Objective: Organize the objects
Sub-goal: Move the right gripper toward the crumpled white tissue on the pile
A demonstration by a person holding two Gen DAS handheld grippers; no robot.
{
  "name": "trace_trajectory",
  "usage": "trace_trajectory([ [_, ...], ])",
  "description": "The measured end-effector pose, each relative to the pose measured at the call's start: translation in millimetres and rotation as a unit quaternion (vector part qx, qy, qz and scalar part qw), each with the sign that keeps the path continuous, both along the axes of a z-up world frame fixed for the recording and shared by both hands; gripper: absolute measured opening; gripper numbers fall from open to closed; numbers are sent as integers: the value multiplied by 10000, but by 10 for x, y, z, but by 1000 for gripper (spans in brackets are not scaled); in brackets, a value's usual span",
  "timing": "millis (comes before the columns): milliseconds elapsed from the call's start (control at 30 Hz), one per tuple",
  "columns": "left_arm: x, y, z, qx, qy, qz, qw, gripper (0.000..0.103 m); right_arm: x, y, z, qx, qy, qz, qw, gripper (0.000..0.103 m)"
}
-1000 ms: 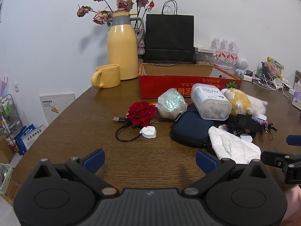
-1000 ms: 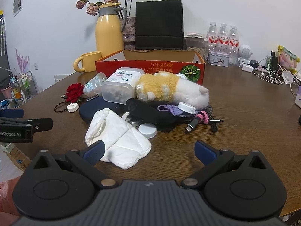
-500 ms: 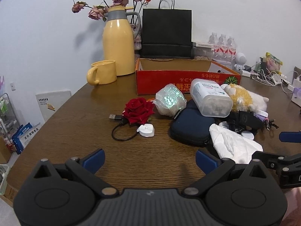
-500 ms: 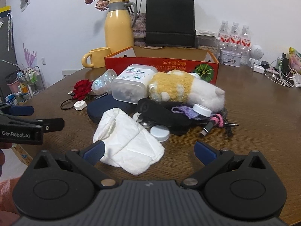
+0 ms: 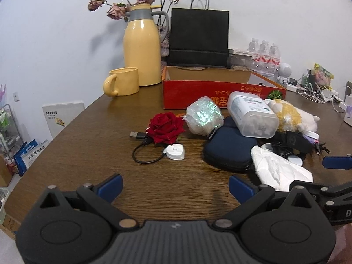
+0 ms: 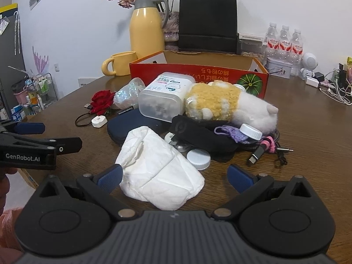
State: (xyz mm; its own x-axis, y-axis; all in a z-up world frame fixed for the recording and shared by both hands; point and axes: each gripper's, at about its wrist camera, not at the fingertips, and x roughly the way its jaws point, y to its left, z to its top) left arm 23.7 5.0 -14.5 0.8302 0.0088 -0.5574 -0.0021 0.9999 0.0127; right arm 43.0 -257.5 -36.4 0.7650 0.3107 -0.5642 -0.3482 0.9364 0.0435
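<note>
Spreading widest, the brown table (image 5: 92,154) lies bare along its left edge and near side. Behind the clutter, the red cardboard box (image 5: 198,92) sits open-topped. Next comes the plush toy (image 6: 231,103), then the white tissue pack (image 6: 158,176), just ahead of the right gripper (image 6: 173,176), whose fingers stand wide apart. The left gripper (image 5: 176,187) likewise gapes, empty, over bare wood.

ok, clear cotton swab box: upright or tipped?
Tipped. The swab box lies on its side atop the navy pouch, base facing the camera.
</note>
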Motion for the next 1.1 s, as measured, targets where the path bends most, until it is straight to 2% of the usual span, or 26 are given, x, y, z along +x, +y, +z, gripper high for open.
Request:
trace_trajectory([
  [167,31,39,-30,-72,38,53,10000,103,14,38,10,-91,-26,70,9999,103],
  [367,45,80,-54,-145,111,100,9998,103,54,131,17,-76,-50,409,9991,103],
  [500,39,109,-54,-180,99,122,9997,103,116,189,-12,-121,-63,676,9976,99],
  [667,12,114,-35,-171,55,101,9998,103,197,287,-102,-459,-89,930,9946,92],
  [700,6,119,-33,-176,49,102,9998,103,200,290,-106,-505,-136,941,9942,88],
  [800,11,142,-33,-199,57,128,9997,103,214,260,-80,-387,-130,1054,9936,66],
  [867,16,158,-32,-216,64,142,9996,103,208,238,-79,-276,-51,1139,9931,61],
  [933,13,165,-30,-214,62,141,9997,103,177,233,-67,-246,-54,1240,9920,41],
  [1000,21,166,-30,-208,68,144,9997,103,141,235,-31,-175,-69,1317,9911,32],
  [1067,34,172,-33,-223,80,141,9996,103,129,244,-28,-169,-49,1330,9910,32],
  [1100,39,176,-36,-226,90,148,9996,103,135,245,-33,-178,-50,1307,9913,36],
])
